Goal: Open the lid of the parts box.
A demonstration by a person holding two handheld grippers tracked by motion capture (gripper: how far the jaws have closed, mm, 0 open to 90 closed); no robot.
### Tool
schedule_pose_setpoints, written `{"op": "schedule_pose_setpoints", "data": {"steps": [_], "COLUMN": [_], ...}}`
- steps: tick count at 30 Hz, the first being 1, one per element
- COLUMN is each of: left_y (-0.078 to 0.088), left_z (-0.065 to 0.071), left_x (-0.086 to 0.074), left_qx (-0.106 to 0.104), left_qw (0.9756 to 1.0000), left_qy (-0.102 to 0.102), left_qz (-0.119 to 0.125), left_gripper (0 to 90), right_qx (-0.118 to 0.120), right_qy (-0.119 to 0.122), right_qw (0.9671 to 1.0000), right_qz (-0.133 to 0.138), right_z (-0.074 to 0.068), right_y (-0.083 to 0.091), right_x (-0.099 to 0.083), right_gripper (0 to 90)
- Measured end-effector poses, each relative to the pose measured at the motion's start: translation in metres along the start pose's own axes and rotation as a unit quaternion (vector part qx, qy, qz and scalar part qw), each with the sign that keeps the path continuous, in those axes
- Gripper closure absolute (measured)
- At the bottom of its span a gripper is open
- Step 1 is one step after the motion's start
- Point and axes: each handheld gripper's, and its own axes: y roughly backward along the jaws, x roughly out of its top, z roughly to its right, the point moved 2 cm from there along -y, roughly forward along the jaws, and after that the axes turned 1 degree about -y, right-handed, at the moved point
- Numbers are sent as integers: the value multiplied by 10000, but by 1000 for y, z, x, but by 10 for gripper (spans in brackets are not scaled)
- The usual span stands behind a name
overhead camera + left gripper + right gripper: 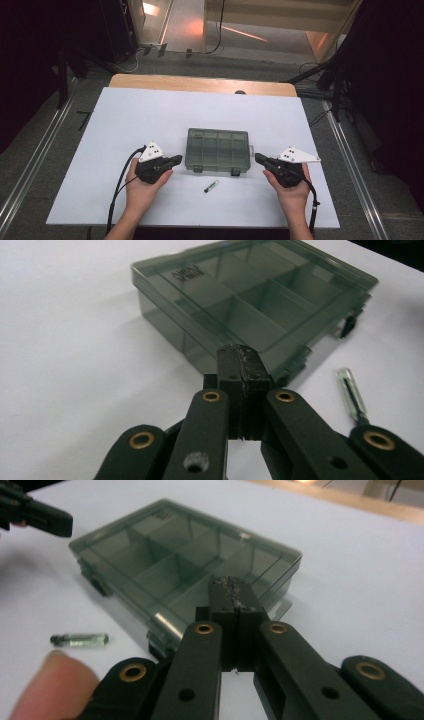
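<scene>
Closed smoky translucent plastic compartment box (218, 150) on white table (125, 120); left gripper (175, 160), right gripper (260, 159) flank it, jaws pressed together, empty; small clear-green vial (211, 186) near front

A white sheet (150, 115) covers most of a wooden table (200, 83), whose bare far edge shows beyond it. Grey floor (35, 145) surrounds the table, with metal rails (350, 160) running along both sides and cables (215, 45) lying beyond the far edge. Farther back a pale floor strip (260, 35) catches warm orange light, while both sides stay dark.
</scene>
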Motion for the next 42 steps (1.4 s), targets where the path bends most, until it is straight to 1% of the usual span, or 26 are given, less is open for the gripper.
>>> {"op": "schedule_pose_setpoints", "data": {"steps": [1, 5, 7, 11, 13, 18, 20, 22, 25, 29, 32, 39, 42], "left_y": [0, -2, -3, -6, -7, -10, -12, -14, -15, -16, -17, -18, -18], "left_z": [1, 1, 0, -3, -4, -4, -4, -4, -3, -2, -2, -2, -2], "left_x": [-1, -4, -6, -10, -11, -14, -15, -16, -16, -16, -17, -17, -17], "left_qx": [4, -40, -54, -51, -41, -9, -4, -11, 1, -17, -22, -31, -38], "left_qw": [10000, 10000, 9999, 9997, 9997, 9995, 9993, 9992, 9992, 9990, 9990, 9989, 9989], "left_qy": [-40, 3, 46, 130, 140, 160, 156, 161, 153, 142, 125, 118, 124], "left_qz": [-37, -85, -109, -175, -203, -286, -340, -378, -382, -424, -436, -447, -444], "left_gripper": [900, 900, 900, 900, 900, 900, 900, 900, 900, 900, 900, 900, 900], "right_qx": [77, 200, 190, 236, 291, 279, 335, 339, 329, 339, 357, 316, 329], "right_qy": [34, 145, 172, 140, 143, 269, 252, 252, 331, 336, 398, 448, 484], "right_qw": [9999, 9986, 9977, 9964, 9958, 9936, 9932, 9928, 9918, 9910, 9899, 9894, 9896], "right_qz": [-66, -466, -627, -802, -861, -1061, -1086, -1119, -1193, -1254, -1311, -1347, -1311], "right_z": [0, 2, 4, 8, 9, 7, 7, 7, 6, 6, 5, 4, 4], "right_y": [-1, -4, -5, -8, -10, -15, -17, -18, -19, -21, -23, -23, -23], "right_x": [-1, -4, -6, -14, -17, -20, -22, -22, -23, -25, -26, -26, -26], "right_gripper": [900, 900, 900, 900, 900, 900, 900, 900, 900, 900, 900, 900, 900]}}
